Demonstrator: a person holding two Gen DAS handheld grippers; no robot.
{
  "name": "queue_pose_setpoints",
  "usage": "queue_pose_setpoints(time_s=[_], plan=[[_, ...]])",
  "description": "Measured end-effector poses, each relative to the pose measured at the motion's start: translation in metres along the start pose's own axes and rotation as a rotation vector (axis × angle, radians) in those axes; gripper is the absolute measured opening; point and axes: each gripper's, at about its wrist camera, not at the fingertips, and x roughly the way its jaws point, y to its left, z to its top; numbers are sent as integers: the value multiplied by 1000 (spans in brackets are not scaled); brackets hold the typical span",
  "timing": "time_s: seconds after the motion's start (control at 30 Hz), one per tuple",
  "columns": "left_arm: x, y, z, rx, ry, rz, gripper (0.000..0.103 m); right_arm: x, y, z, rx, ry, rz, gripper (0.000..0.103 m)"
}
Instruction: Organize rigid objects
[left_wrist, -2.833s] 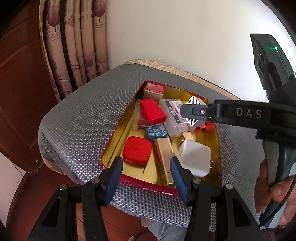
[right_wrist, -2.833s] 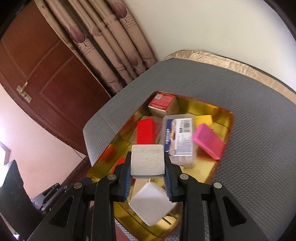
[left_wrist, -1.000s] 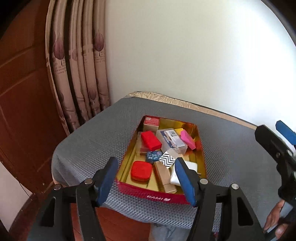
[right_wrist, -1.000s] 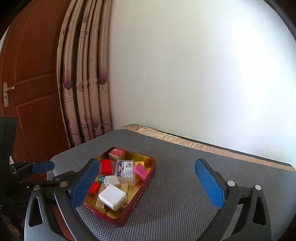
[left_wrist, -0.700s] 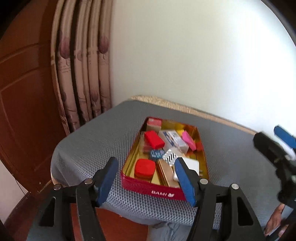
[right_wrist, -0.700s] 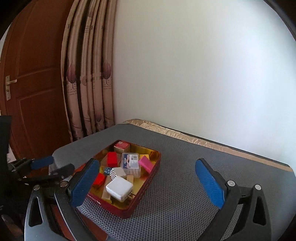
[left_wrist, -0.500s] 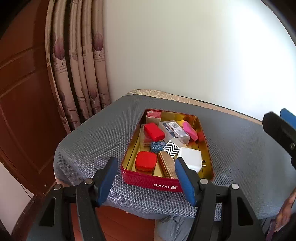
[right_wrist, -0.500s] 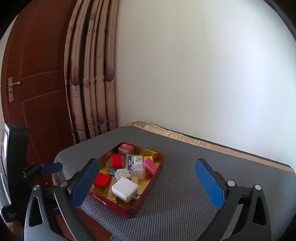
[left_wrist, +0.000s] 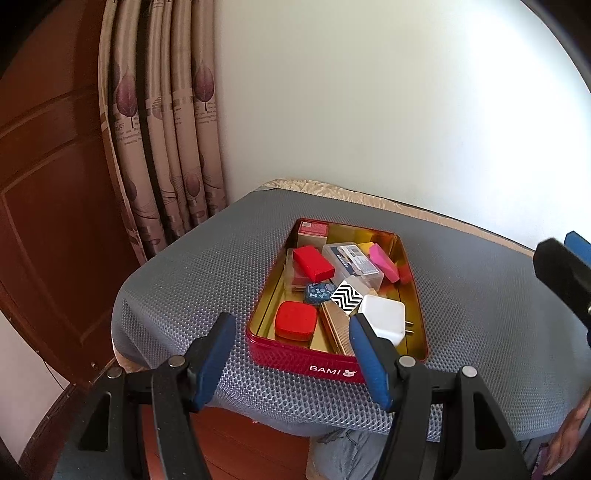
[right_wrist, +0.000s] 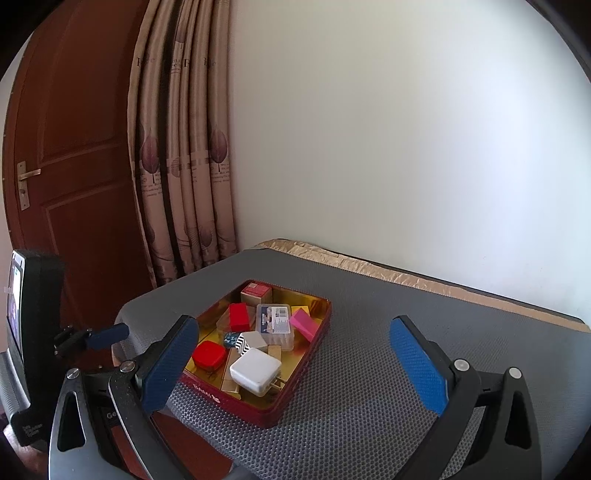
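Holding both tools back from the work, you have nothing gripped in either one. Your left tool (left_wrist: 291, 354) stands with its blue pads parted to a moderate gap, just short of the near wall of the red tin (left_wrist: 325, 363). Your right tool (right_wrist: 295, 363) is spread wide, its two pads well apart, above the grey mesh mat (right_wrist: 369, 417) that covers the desk.

The red tin, gold inside and marked BAMI on its near wall, sits on the mat near the desk's left end. All the rigid objects lie inside it:

- White charger (left_wrist: 382, 319): near right corner, prongs pointing to the right wall.
- Red rounded case (left_wrist: 296, 320): near left corner, lying flat.
- Gold bar (left_wrist: 334, 325): between the red case and the charger.
- Zigzag cube (left_wrist: 346, 295): black-and-white face up, just behind the charger.
- Blue patterned piece (left_wrist: 318, 291): just left of the cube.
- Red block (left_wrist: 314, 263): tilted, resting on other items at the left side.
- Clear plastic box (left_wrist: 352, 264): centre, label up.
- Pink block (left_wrist: 384, 257): leaning beside the clear box, at the right.
- Red-topped carton (left_wrist: 312, 233): far left corner.

A curtain (right_wrist: 184, 166) and a brown door (right_wrist: 74, 147) stand behind the desk's left end.
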Motion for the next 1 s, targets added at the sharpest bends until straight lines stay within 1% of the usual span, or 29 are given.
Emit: queue_pose_setpoints(time_s=[0.23,0.53,0.63,0.73,0.8,1.0], plan=[[-3,-2,1,13,-23,12,66,-2,9,0,-21,1,8,103],[-5,-4,1,25,-22,16,66,-2,10,0,-21,4,8,103],[-4,-3,2,20,-9,4,66,-3,12,-1,-21,4,8,103],[-5,-3,1,15,-11,3,66,-3,13,-1,-25,10,11,103],[-7,-2,1,5,-14,-12,66,-4,14,-1,-25,7,12,103],[-11,-5,1,23,-30,9,66,-6,17,0,-23,2,18,103]])
